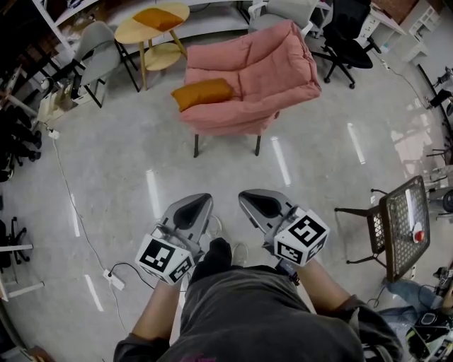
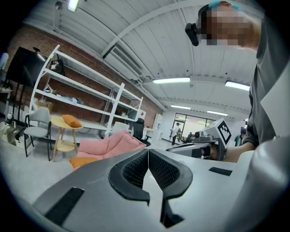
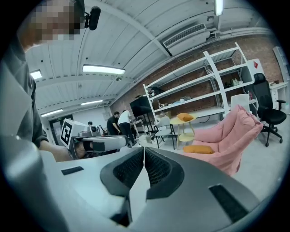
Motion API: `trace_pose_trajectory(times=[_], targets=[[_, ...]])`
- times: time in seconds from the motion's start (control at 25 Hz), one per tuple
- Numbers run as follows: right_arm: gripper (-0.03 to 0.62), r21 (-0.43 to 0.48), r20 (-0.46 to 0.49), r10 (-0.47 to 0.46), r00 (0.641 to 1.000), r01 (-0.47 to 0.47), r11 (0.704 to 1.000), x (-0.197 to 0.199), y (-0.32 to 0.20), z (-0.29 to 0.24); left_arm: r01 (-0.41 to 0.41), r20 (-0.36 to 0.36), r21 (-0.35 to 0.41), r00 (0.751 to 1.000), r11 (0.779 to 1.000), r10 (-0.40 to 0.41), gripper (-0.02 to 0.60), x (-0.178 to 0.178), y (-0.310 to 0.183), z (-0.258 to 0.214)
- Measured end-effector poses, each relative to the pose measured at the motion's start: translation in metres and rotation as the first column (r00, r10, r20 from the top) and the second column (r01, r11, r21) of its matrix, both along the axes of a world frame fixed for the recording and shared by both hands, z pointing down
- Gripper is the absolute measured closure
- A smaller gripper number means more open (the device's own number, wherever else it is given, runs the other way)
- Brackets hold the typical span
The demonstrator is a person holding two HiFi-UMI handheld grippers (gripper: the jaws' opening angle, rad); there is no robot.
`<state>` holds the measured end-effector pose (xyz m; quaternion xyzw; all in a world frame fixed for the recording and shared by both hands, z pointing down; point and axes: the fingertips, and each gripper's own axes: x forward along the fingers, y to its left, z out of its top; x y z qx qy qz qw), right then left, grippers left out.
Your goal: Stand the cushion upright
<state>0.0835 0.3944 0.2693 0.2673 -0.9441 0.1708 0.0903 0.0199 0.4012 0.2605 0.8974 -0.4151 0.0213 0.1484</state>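
An orange cushion (image 1: pixel 202 92) lies flat on the left front of a pink armchair's (image 1: pixel 255 71) seat, a couple of steps ahead of me. My left gripper (image 1: pixel 204 199) and right gripper (image 1: pixel 245 195) are held side by side low in front of my body, pointing towards the chair. Both are shut with nothing between the pads. The left gripper view shows its jaws (image 2: pixel 147 152) pressed together, with the cushion (image 2: pixel 84 161) and chair (image 2: pixel 108 144) far beyond. The right gripper view shows its jaws (image 3: pixel 143 149) together too, with the cushion (image 3: pixel 198 149) and chair (image 3: pixel 231 133) to their right.
A round yellow table (image 1: pixel 134 32) with a second orange cushion (image 1: pixel 157 18) stands behind the armchair's left, with a grey chair (image 1: pixel 99 53) beside it. A black office chair (image 1: pixel 347 39) is at the back right and a mesh chair (image 1: pixel 396 230) at my right. A cable and power strip (image 1: pixel 113 279) lie on the floor.
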Motion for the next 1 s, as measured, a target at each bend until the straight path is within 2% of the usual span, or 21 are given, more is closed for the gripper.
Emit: trace_pose_trajectory(times=[0.48,1.0], targets=[[0.577,0.023,-0.010,0.030,1.000,-0.030,0.999,-0.087,-0.130,-0.005,-0.039,0.007,0.016,0.999,0.999,0.039,0.571,-0.087,-0.128,0.001],[0.577,0.024,-0.046,0.052,0.998,-0.051,0.998,-0.114,-0.201,-0.001,-0.048,-0.015,0.020,0.999,0.999,0.048,0.571,-0.120,-0.201,0.005]])
